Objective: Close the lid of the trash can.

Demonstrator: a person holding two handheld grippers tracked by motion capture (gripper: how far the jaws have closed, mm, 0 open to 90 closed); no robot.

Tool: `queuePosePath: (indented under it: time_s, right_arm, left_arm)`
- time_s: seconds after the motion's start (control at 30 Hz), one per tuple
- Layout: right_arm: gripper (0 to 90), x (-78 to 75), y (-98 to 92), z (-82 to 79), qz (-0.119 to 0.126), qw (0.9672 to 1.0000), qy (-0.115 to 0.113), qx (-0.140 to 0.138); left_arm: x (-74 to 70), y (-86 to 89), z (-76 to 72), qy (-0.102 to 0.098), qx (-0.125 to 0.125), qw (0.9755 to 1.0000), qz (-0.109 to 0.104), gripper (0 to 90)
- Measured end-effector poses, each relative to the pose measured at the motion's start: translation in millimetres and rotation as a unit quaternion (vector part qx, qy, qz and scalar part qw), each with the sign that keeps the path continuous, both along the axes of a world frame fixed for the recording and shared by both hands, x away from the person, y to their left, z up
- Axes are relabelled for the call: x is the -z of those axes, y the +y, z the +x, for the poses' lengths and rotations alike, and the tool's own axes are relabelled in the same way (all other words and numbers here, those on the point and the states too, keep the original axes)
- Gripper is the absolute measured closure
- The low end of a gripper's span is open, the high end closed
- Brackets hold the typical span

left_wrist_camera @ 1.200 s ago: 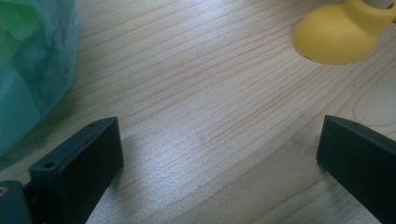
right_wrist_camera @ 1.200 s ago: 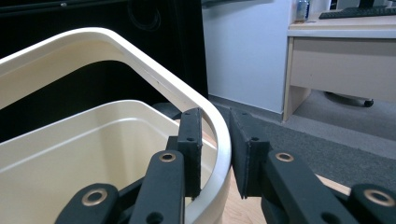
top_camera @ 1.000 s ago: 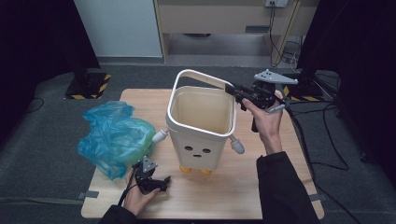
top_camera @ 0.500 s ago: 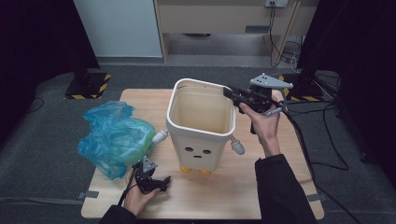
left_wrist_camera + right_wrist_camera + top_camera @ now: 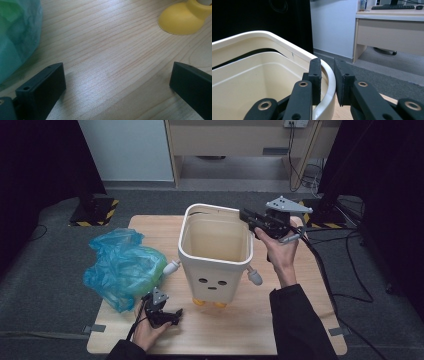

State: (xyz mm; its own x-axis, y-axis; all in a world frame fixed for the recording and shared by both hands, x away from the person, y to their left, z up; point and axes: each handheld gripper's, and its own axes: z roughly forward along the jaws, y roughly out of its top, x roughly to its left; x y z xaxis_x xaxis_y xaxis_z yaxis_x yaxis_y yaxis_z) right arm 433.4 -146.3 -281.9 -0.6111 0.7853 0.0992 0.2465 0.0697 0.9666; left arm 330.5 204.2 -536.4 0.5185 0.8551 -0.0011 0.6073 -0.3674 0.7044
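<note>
**Right claw straddles the bin's handle at its far right corner**

Pinching from above, the right claw (image 5: 250,217) sits right of centre in the high view, its jaws astride the cream hoop handle (image 5: 322,75) of the bin (image 5: 215,255); in the right gripper view one jaw lies inside the hoop and the other outside, close on both sides, though I cannot tell for sure whether they press it or merely flank it; the handle runs across the jaws, curving away toward the upper left of that frame along the bin's rim; the bin itself stands upright at the centre of the worktop (image 5: 300,330), open mouth up, on yellow feet (image 5: 183,18); the left claw (image 5: 172,312) rests low on the worktop at lower left, jaws spread wide with bare wood between them, just beside a blue plastic bag (image 5: 122,267); the right hand is plainly the nearer one to the handle, so any lift or swing of it likely falls there.
</note>
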Motion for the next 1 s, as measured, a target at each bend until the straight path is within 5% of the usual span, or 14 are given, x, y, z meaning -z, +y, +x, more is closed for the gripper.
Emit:
queuePosePath:
  time_s: [0.4, 0.7, 1.0]
  right_arm:
    - [76.2, 6.4, 7.3, 0.0, -0.008, 0.9999, 0.0, 0.013]
    - [44.7, 3.2, 2.8, -2.3, 0.003, 0.9993, -0.033, 0.016]
    - [38.1, 3.4, -7.1, -8.1, -0.002, 0.9985, -0.051, 0.019]
  left_arm:
    - [0.0, 0.0, 0.0, 0.0, 0.0, 1.0, 0.0, 0.0]
    - [0.1, -0.2, -0.1, 0.0, -0.001, 1.0, -0.001, 0.0]
    - [0.1, -0.3, -0.2, 0.001, -0.001, 1.0, -0.002, 0.0]
